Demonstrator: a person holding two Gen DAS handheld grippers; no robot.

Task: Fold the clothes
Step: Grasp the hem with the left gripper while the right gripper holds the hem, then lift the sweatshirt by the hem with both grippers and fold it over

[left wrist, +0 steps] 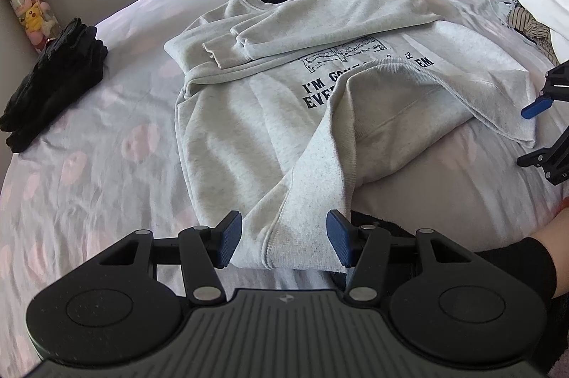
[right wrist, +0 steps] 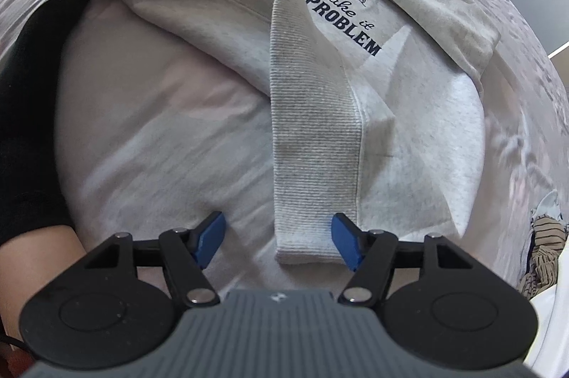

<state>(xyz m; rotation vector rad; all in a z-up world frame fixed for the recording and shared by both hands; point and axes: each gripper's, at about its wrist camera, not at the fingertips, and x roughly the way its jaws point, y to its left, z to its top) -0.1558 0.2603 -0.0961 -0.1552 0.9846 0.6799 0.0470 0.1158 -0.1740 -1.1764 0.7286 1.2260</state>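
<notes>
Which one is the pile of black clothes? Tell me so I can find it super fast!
Start at the big bed with the pale pink-blotched sheet. The grey sweatshirt with dark lettering lies in the middle; look far to its left, near the bed's edge. There sits the black pile, the only dark folded stack, right beside a clear tube of plush toys.

The sweatshirt [left wrist: 249, 115] lies mid-frame on the bed [left wrist: 89, 182] in the left wrist view, sleeves crossed over its chest, hem turned up toward the print. The left claw [left wrist: 284, 244] sits at bottom centre, straddling the hem corner. A pile of gloves [left wrist: 53, 79] lies at left, a tube of toys [left wrist: 30, 1] behind it. A heap of clothes [left wrist: 530, 22] sits upper right. The right claw [right wrist: 279, 241] straddles the hem band [right wrist: 313, 143] at bottom centre of its view.
</notes>
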